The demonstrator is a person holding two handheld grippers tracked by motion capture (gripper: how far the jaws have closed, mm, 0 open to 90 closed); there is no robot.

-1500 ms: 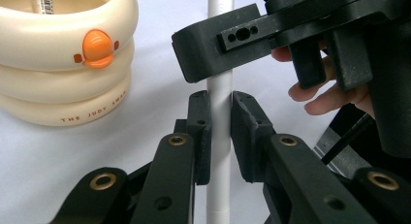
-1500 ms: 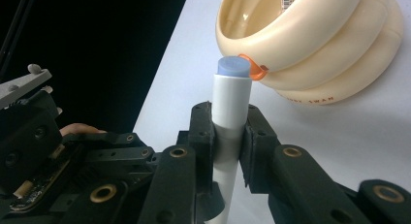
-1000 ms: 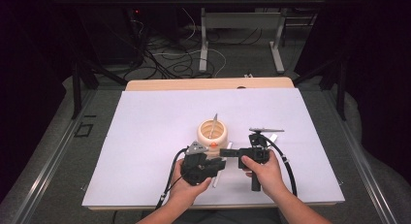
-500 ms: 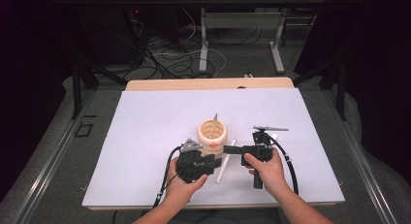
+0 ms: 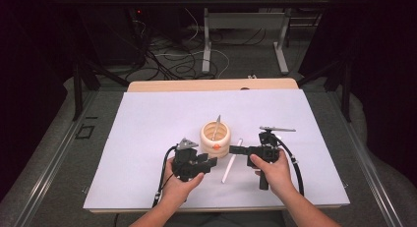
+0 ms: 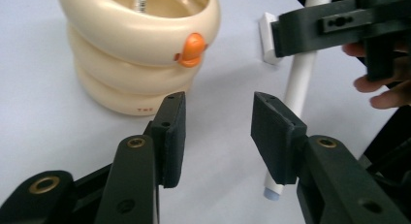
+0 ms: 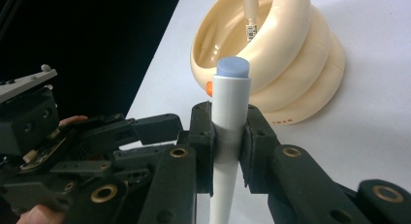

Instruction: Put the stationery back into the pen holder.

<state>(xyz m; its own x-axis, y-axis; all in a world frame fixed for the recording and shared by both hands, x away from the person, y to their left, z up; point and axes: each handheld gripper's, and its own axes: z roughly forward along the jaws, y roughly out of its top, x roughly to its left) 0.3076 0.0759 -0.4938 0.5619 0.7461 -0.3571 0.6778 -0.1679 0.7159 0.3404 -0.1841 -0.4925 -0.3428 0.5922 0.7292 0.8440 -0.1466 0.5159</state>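
Note:
A cream ribbed cup (image 5: 215, 138) stands mid-table with a thin pen (image 5: 217, 127) leaning inside it. In the right gripper view my right gripper (image 7: 228, 129) is shut on a white marker (image 7: 231, 88) with a blue-grey end, just in front of the cup (image 7: 295, 64). The high view puts the right gripper (image 5: 232, 149) at the cup's right, with the marker (image 5: 229, 165) slanting toward me. My left gripper (image 6: 218, 122) is open and holds nothing, pointing past the cup (image 6: 135, 54) at the marker (image 6: 299, 83). From above, that left gripper (image 5: 211, 162) sits below and left of the cup.
A white sheet (image 5: 147, 119) covers the table, with bare room to the left, right and far side. The wooden table edge (image 5: 211, 84) shows at the back. Cables trail from both grippers toward me. Dark floor, cables and table legs lie beyond.
My left gripper has drawn back to the left, away from the right gripper. The right gripper has shifted slightly right, and the white marker now shows between the two.

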